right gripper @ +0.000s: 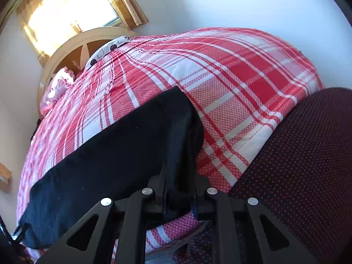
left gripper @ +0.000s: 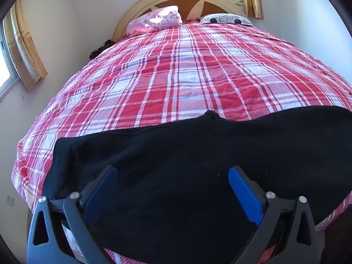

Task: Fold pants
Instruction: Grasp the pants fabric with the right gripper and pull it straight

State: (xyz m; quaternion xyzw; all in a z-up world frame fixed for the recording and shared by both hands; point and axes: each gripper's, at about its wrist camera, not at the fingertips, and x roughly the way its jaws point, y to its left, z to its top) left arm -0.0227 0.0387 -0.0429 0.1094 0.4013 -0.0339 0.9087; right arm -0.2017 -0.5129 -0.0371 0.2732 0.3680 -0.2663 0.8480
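Note:
Black pants (left gripper: 176,165) lie flat across the near edge of a red and white plaid bed (left gripper: 176,77). My left gripper (left gripper: 172,176) is open, its blue pads (left gripper: 244,193) spread wide just above the pants' middle. In the right wrist view the pants (right gripper: 105,160) stretch to the left. My right gripper (right gripper: 179,187) is shut on the pants' near right edge, and the cloth hides its fingertips.
A cream headboard (left gripper: 140,6) and two pillows (left gripper: 158,19) stand at the far end of the bed. Curtained windows (left gripper: 19,50) are on the left and back walls. A dark dotted fabric (right gripper: 308,165) fills the right side of the right wrist view.

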